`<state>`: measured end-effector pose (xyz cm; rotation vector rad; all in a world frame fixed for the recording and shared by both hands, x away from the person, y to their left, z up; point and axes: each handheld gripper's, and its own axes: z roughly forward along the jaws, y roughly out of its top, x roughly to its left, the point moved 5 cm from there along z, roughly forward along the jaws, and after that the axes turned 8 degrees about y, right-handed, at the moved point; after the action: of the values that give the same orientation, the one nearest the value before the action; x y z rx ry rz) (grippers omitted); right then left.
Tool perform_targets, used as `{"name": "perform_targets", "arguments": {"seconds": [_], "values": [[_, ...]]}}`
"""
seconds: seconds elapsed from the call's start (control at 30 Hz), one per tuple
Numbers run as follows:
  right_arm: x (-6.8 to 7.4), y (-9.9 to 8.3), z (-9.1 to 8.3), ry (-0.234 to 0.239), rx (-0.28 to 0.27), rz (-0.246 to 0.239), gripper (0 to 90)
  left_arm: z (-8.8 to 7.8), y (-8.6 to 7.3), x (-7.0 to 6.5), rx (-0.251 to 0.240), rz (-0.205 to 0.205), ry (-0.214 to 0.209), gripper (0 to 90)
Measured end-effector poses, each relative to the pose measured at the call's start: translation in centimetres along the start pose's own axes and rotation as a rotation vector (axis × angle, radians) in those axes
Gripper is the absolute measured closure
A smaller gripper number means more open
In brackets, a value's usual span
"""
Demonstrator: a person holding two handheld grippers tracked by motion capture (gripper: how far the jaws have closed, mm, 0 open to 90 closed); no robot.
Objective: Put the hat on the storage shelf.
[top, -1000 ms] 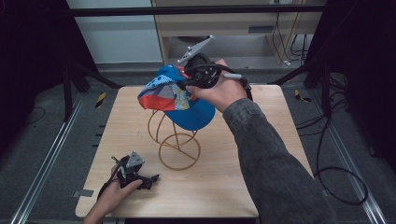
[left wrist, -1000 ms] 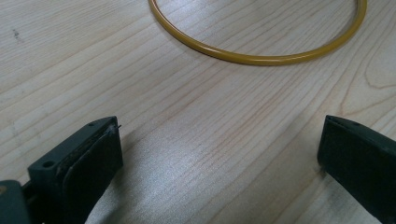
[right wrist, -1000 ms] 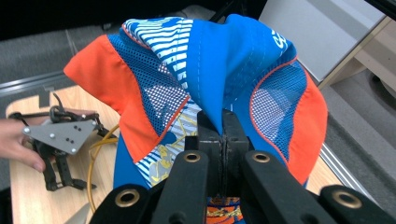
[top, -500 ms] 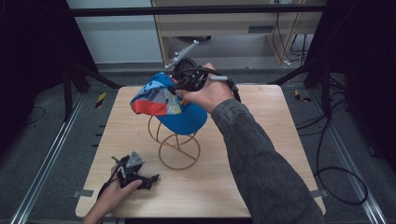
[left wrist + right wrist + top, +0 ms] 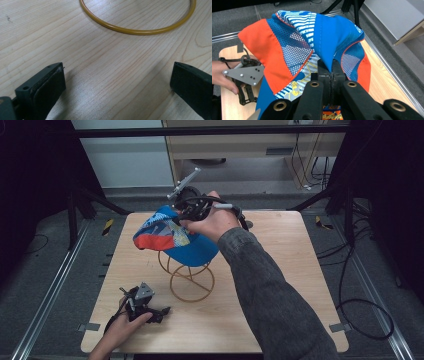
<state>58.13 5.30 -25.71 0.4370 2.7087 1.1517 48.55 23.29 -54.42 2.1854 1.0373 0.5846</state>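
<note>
The wooden counter (image 5: 280, 285) takes up the middle of the high view, its pale top running from centre frame down to the lower edge. Over its upper-middle part hangs the cap (image 5: 172, 237), blue with orange panels and striped mesh, lifted above the counter and sitting over the top of the yellow wire stand (image 5: 191, 280), whose round base ring rests on the wood at centre frame. In the right gripper view that cap (image 5: 312, 42) covers the upper half of the frame, a fold of its blue cloth pinched between the jaws. So the right tool (image 5: 192, 210), up at upper centre of the high view, is clamped tight on the cap. Down at lower left, the left tool (image 5: 142, 305) lies low on the counter in a hand, jaws spread wide with nothing between them, the stand's ring just ahead.
</note>
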Motion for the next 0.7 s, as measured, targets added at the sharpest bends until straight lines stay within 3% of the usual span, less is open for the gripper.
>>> {"name": "perform_targets", "arguments": {"seconds": [0.7], "values": [[0.8, -0.7, 1.3, 0.048, 0.05, -0.024, 89.1, 0.0, 0.0, 0.0, -0.002, 0.001, -0.003, 0.0]]}}
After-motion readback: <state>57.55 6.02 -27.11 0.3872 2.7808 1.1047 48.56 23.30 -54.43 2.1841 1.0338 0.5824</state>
